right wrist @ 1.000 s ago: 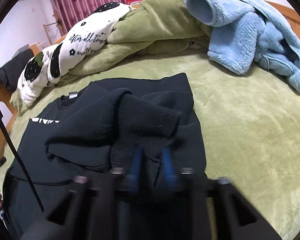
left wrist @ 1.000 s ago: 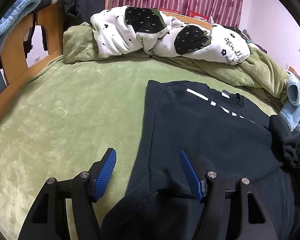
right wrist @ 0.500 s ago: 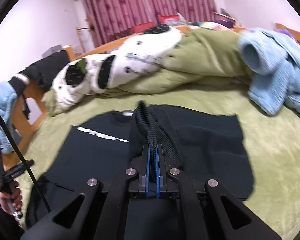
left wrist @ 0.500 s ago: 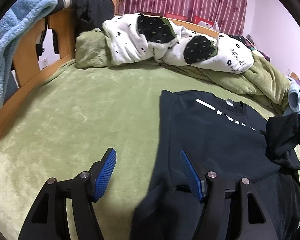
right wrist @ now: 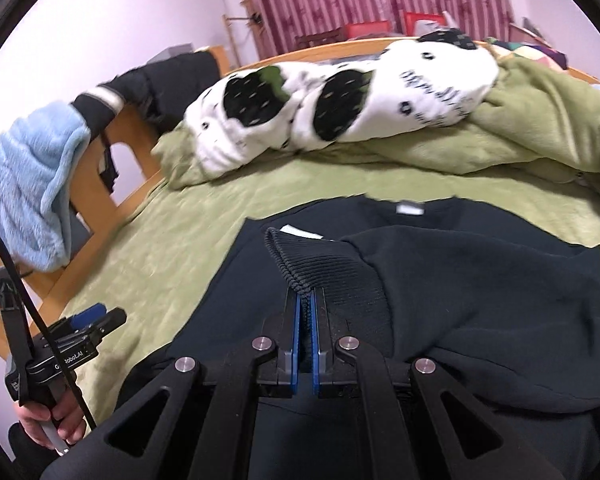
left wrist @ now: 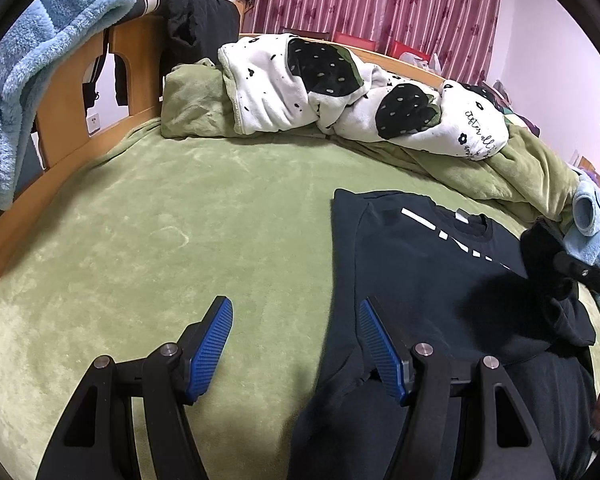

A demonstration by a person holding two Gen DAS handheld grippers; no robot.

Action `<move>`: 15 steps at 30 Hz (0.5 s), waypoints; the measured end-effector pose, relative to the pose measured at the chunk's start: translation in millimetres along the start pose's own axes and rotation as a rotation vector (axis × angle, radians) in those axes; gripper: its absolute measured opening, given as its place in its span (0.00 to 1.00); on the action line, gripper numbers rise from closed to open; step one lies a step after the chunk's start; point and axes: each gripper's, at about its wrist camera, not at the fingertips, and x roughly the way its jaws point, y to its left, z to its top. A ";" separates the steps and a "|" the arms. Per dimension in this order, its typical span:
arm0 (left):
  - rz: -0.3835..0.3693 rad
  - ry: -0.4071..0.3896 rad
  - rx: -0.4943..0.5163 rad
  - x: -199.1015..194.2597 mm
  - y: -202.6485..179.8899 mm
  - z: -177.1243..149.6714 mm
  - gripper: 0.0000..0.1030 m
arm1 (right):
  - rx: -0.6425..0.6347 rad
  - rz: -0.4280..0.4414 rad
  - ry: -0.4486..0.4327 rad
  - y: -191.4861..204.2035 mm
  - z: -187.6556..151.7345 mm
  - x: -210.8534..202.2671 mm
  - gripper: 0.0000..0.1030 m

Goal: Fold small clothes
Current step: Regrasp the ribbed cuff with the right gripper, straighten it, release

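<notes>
A black sweatshirt (left wrist: 416, 268) with white lettering lies flat on the green bed cover (left wrist: 180, 232). My left gripper (left wrist: 294, 326) is open and empty, low over the sweatshirt's left edge, one finger over the cover and one over the cloth. My right gripper (right wrist: 307, 298) is shut on the ribbed cuff (right wrist: 300, 264) of the sweatshirt's sleeve and holds it above the sweatshirt's body (right wrist: 500, 288). The right gripper also shows at the right edge of the left wrist view (left wrist: 556, 264), and the left gripper at the lower left of the right wrist view (right wrist: 96, 316).
A white blanket (left wrist: 340, 88) with black strawberries lies on a bunched green quilt (left wrist: 520, 168) at the back. A wooden bed frame (left wrist: 60, 120) runs along the left with a light blue fleece (left wrist: 28, 60) and a dark garment (left wrist: 196, 28) draped on it. Another blue fleece (left wrist: 592, 224) lies at the right.
My right gripper has carried the sleeve cuff leftward across the sweatshirt's body. My left gripper has drifted a little left and stayed open.
</notes>
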 end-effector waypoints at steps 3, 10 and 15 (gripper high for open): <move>-0.011 0.008 0.000 1.3 -0.3 -0.9 0.62 | 0.003 0.012 0.029 8.6 -5.9 16.7 0.04; -0.026 0.010 0.033 1.9 -10.2 -4.7 0.62 | 0.077 0.025 0.139 -3.3 -30.3 54.9 0.09; -0.044 0.015 0.049 1.6 -18.6 -6.8 0.62 | 0.051 0.029 0.137 -14.3 -35.9 41.1 0.26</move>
